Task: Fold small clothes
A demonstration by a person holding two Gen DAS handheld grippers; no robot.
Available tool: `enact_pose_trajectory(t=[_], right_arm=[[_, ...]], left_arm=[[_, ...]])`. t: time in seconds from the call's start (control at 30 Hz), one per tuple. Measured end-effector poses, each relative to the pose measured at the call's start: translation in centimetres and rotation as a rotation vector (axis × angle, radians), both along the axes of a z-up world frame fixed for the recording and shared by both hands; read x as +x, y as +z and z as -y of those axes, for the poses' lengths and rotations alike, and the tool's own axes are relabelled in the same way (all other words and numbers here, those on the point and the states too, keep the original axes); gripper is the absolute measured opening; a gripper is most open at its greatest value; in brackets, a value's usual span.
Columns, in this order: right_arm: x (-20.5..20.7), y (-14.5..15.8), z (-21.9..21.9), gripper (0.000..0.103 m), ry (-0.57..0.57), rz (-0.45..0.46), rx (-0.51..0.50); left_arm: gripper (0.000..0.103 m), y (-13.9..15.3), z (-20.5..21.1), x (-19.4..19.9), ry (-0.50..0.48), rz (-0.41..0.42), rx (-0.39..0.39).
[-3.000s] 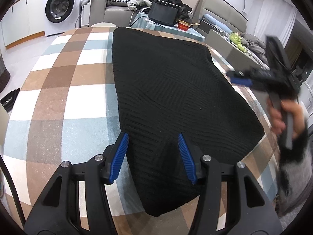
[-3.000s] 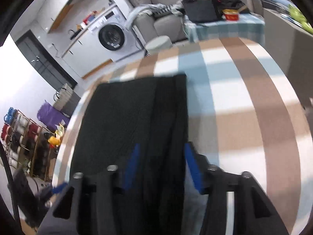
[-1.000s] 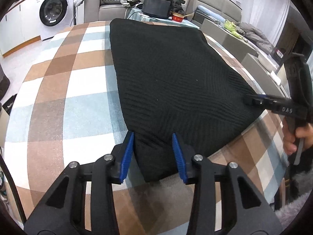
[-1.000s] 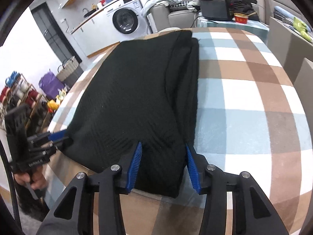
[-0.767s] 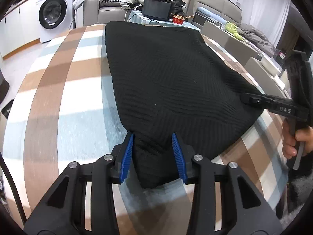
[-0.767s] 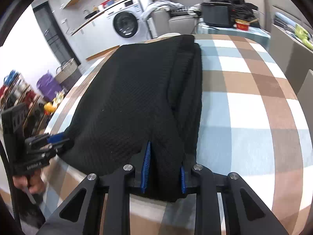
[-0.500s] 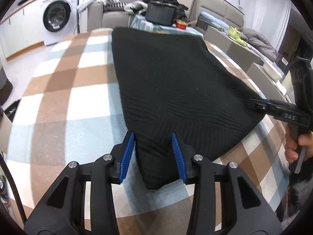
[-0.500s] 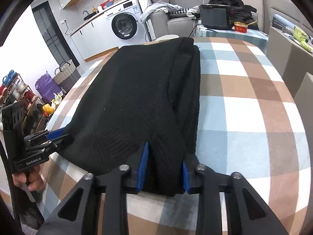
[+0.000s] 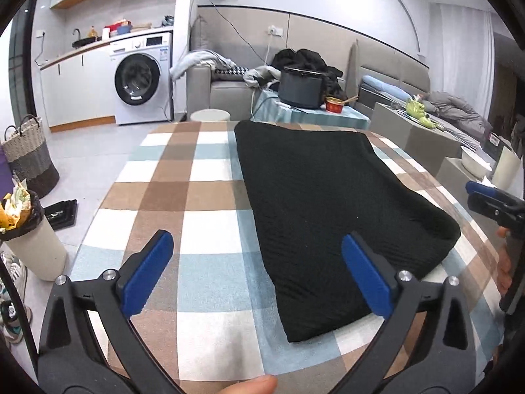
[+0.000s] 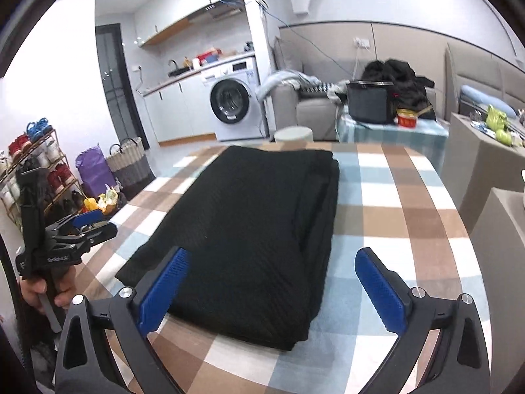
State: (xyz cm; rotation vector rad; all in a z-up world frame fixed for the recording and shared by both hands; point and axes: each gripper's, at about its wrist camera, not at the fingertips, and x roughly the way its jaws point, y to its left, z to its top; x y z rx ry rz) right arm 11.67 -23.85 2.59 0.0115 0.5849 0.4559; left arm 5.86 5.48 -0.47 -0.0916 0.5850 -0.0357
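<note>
- While the black knit garment lies flat as a long folded rectangle on the checked tablecloth, neither tool has hold of it.
- The left gripper has its jaws spread wide and empty, raised above the cloth; the garment's near left corner sits ahead and slightly right of its centre line, under the right-hand blue pad.
- The right gripper is likewise wide open and holds nothing, hovering over the garment's near right corner, where stacked folded layers show along the right edge.
- The long axis runs straight away from both grippers, toward the side table with the dark pot; the short near edge faces them across their width.
- Each gripper stands about equally near its own corner, so I judge a next fold would carry the near edge away along that axis, both corners pinched together.
- The thick right edge may slip if pinched shallowly.
</note>
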Motion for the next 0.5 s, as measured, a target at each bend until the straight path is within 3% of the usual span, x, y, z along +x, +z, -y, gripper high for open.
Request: enact_pose_trajectory(t=[0.3,0.5], right_arm=[[-3.3,0.8,-0.5,0.103,0.014,0.119,0.022],[-3.7,-0.4,-0.7,0.103,0.013,0.108,0.020]], left_arm=[[0.102,0.3,0.6,-2.0,0.029,0.092,0.006],[0.102,0.3,1.4,-2.9,0.025,0.122,0.032]])
